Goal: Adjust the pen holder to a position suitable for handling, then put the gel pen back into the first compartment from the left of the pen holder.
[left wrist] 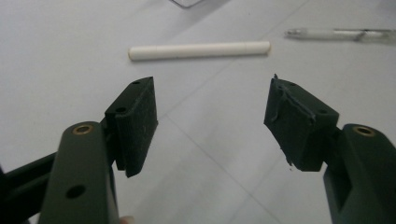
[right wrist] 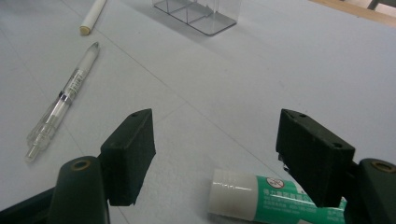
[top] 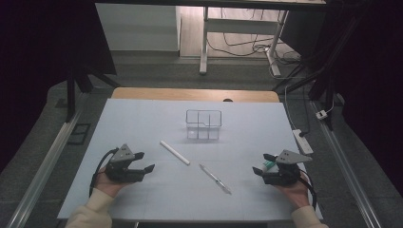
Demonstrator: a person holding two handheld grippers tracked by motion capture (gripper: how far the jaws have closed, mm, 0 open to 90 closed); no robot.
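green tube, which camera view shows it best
The right gripper view: the green tube lies close up with its white cap and label, partly behind one jaw. The high view shows a small green bit by the right gripper.

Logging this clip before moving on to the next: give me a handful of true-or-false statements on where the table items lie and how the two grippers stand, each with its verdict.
1. The left gripper has its jaws apart with nothing between them. True.
2. The white stick stands inside the clear organizer. False: it lies flat on the table, in front of the organizer.
3. The clear pen lies on the table between the two grippers. True.
4. The right gripper is clamped on the pen. False: its jaws are open, with the green and white glue stick lying by them.
5. The organizer's compartments look empty. True.
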